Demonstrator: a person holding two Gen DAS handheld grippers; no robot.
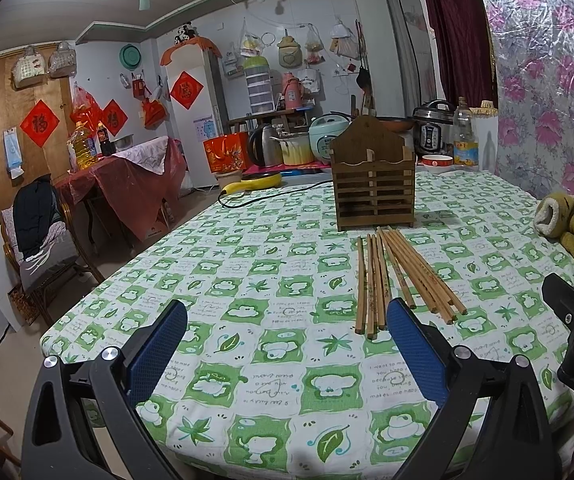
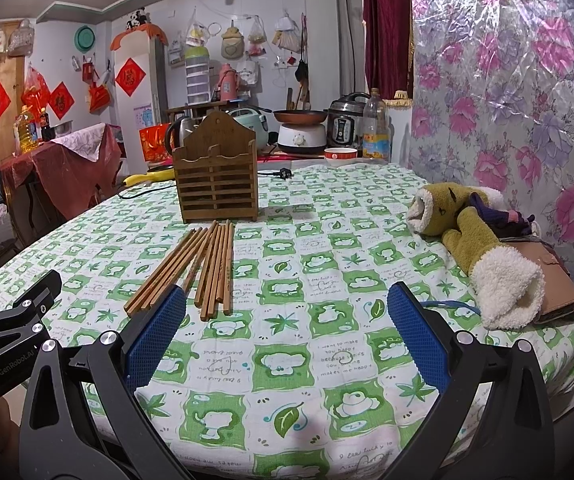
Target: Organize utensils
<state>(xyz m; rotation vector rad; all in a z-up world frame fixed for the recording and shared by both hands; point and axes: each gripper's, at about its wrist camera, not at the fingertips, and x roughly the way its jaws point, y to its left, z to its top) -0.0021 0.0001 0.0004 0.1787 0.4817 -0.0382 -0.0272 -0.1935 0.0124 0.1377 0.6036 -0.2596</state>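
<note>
Left gripper (image 1: 287, 322) spread wide, empty; right gripper (image 2: 287, 306) likewise, chopsticks (image 2: 203, 266) untouched

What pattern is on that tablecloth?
The tablecloth is a green and white check with leaves and little cartoon animals; the left wrist view shows it best.

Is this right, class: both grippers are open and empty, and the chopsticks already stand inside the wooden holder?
Not quite. The chopsticks lie loose on the tablecloth in front of the wooden holder, as the right wrist view shows. The left gripper and right gripper are indeed open and empty.
</note>
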